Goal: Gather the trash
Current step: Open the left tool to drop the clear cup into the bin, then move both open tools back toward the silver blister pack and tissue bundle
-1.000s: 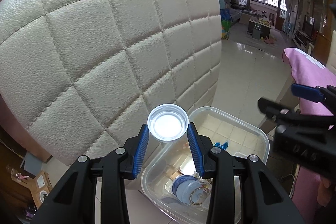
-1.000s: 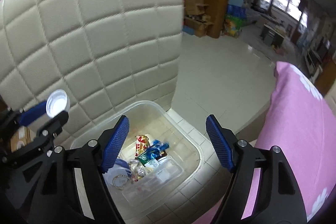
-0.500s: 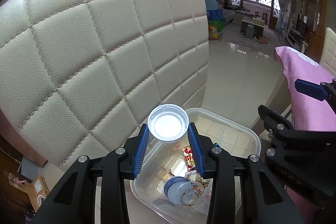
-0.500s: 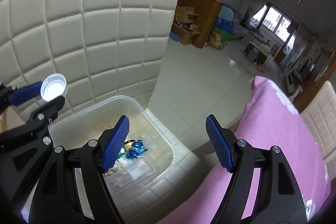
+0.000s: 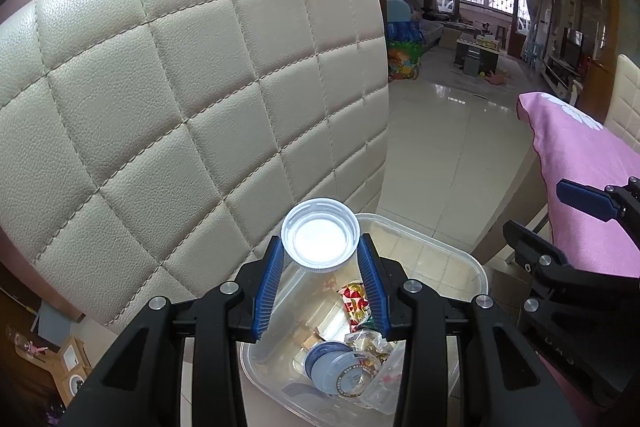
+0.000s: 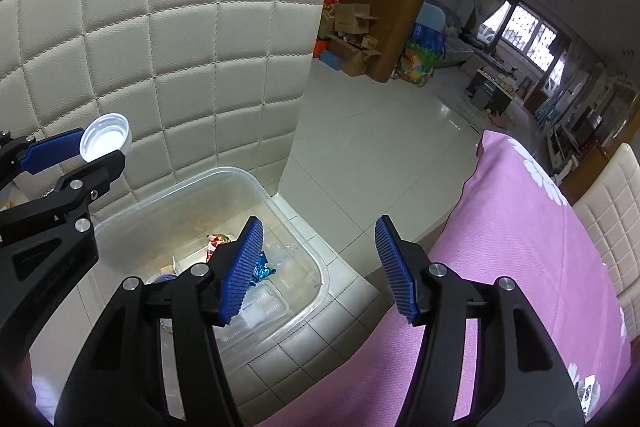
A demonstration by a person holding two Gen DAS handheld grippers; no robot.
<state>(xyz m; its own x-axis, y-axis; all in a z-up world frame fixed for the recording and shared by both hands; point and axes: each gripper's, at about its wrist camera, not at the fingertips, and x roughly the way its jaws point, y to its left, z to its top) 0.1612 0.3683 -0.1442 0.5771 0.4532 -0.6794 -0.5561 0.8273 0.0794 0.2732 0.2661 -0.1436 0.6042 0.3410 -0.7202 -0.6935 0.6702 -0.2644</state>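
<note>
The left gripper [image 5: 320, 259] clamps a round white plastic cap [image 5: 320, 242] above the clear plastic bin [image 6: 208, 179] of wrappers on the cream quilted leather chair [image 5: 180, 107]. The right gripper [image 6: 318, 269], empty, has just been closing. At two o'clock lies pink flowered cloth [image 6: 520, 227]; beyond, glossy tiled floor [image 6: 380, 147].

Legible text is scarce. In the left wrist view, embossed letters reading roughly "DAS" stand on the black body of the right hand-held gripper [image 5: 568, 355]; the rest of the word is cut off. In the right wrist view, a line of raised lettering runs along the black arm of the left hand-held gripper [image 6: 54, 287], too small to read. A round printed lid [image 5: 352, 377] in the clear bin [image 5: 476, 267] bears ring lettering that cannot be made out.
</note>
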